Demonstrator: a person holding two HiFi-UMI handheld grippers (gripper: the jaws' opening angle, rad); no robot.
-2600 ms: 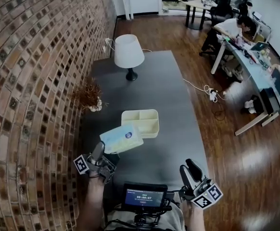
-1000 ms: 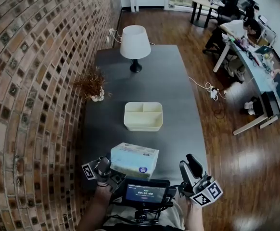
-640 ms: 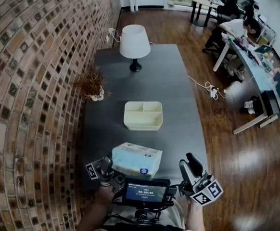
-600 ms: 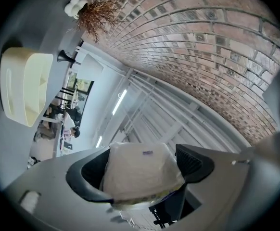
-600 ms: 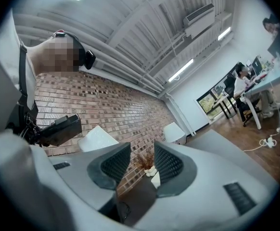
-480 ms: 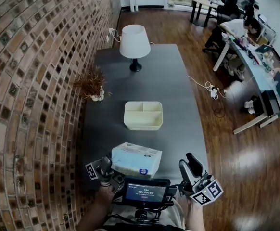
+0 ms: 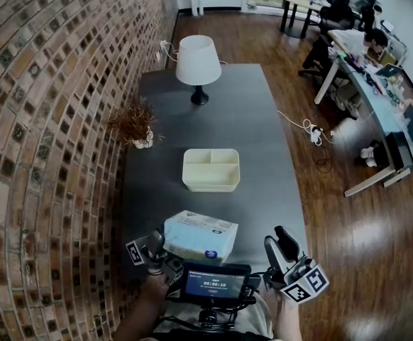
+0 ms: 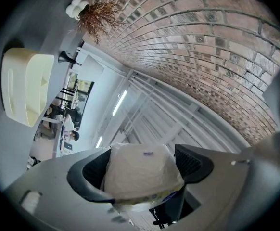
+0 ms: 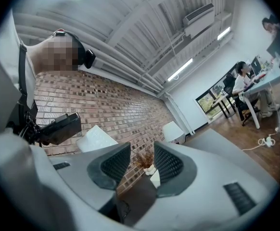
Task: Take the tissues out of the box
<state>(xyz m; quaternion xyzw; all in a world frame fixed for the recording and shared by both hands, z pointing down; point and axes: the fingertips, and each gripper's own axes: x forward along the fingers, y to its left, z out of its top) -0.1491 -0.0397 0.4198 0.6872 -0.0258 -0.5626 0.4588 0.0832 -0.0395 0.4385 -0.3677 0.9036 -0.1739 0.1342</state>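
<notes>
A pale blue and white tissue pack [image 7: 199, 236] lies low over the dark grey table [image 7: 263, 190] near its front edge. My left gripper [image 7: 157, 243] holds the pack's left end. In the left gripper view the pack [image 8: 140, 177] fills the gap between the black pads, and the jaws of my left gripper [image 8: 141, 160] are closing on it. My right gripper [image 7: 280, 246] hovers at the front right, apart from the pack. In its own view the right gripper [image 9: 141, 165] stands open with nothing between its fingers.
A cream compartment tray [image 7: 210, 170] sits mid-table beyond the pack. A white lamp [image 7: 198, 62] stands at the far end and a dried plant [image 7: 137, 123] by the brick wall on the left. A small screen [image 7: 213, 286] is mounted just below me. People sit at desks far right.
The tissue pack, earlier held up near the tray, has come toward me and down near the table's front edge. Over the last second it has barely shifted. The right gripper has stayed put.
</notes>
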